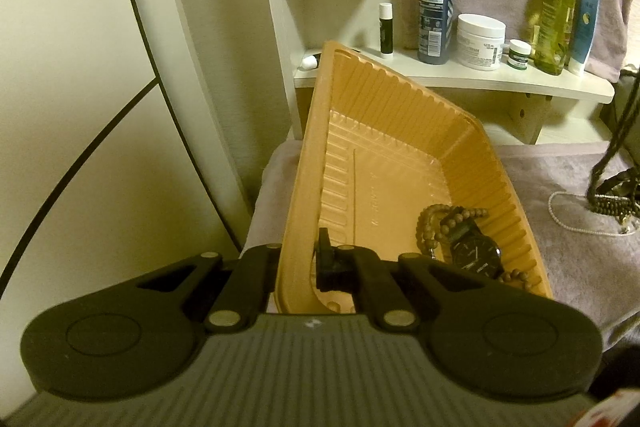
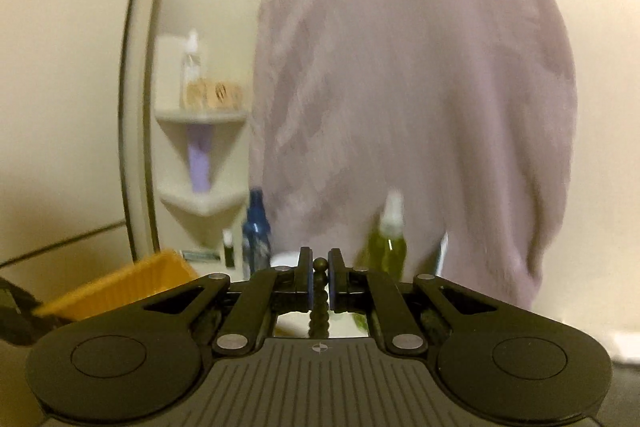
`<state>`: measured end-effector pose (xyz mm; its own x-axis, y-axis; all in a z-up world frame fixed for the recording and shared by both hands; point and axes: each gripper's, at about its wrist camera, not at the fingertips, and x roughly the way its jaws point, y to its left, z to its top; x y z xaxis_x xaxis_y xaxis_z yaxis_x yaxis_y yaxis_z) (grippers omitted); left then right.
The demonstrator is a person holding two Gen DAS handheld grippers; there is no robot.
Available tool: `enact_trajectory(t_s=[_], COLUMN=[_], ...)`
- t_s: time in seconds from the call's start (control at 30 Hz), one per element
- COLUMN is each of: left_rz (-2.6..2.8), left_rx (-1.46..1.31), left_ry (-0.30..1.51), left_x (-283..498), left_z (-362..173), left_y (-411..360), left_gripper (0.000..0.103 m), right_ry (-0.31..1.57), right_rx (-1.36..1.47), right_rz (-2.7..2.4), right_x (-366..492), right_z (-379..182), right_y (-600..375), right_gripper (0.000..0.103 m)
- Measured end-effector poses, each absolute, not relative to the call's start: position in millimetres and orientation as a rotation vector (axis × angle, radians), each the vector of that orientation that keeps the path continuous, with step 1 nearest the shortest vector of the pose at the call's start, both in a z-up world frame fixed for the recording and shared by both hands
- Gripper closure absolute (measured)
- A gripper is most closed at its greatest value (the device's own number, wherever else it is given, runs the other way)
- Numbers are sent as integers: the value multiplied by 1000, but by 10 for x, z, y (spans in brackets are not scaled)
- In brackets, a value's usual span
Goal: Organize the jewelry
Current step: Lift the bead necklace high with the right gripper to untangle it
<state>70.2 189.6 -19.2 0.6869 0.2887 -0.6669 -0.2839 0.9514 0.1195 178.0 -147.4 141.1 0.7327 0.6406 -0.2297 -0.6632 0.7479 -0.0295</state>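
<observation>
My left gripper (image 1: 298,255) is shut on the near wall of an orange plastic tray (image 1: 384,131) and holds it tilted above a mauve cloth. In the tray's low corner lie a brown bead bracelet (image 1: 430,223) and a black watch (image 1: 478,253). My right gripper (image 2: 320,277) is shut on a strand of dark beads (image 2: 320,307), which hangs down below the pads. In the left wrist view dark strands (image 1: 618,131) hang at the right edge over a heap of dark jewelry (image 1: 612,203) and a pearl strand (image 1: 560,215). The tray (image 2: 120,287) also shows at the lower left of the blurred right wrist view.
A cream corner shelf (image 1: 452,79) behind the tray carries a blue spray bottle (image 1: 436,7), a white jar (image 1: 480,41), a green bottle (image 1: 554,23) and small tubes. A mauve towel (image 2: 400,107) hangs on the wall. A mauve cloth (image 1: 580,267) covers the surface.
</observation>
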Motion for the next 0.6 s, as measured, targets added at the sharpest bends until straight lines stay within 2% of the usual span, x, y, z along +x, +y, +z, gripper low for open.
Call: enact_trajectory(t_s=[0.3, 0.6], left_rz=[320, 318], left_rx=[8, 7], left_ry=[748, 746], left_x=[706, 705], left_z=[-189, -180], left_y=[1894, 1887], left_gripper=[100, 99], right_ry=[85, -1], right_rx=[-114, -90], right_rz=[758, 775], right_x=[1723, 1726], right_z=[2015, 2378], right_y=[-1388, -1299], right_gripper=[96, 96])
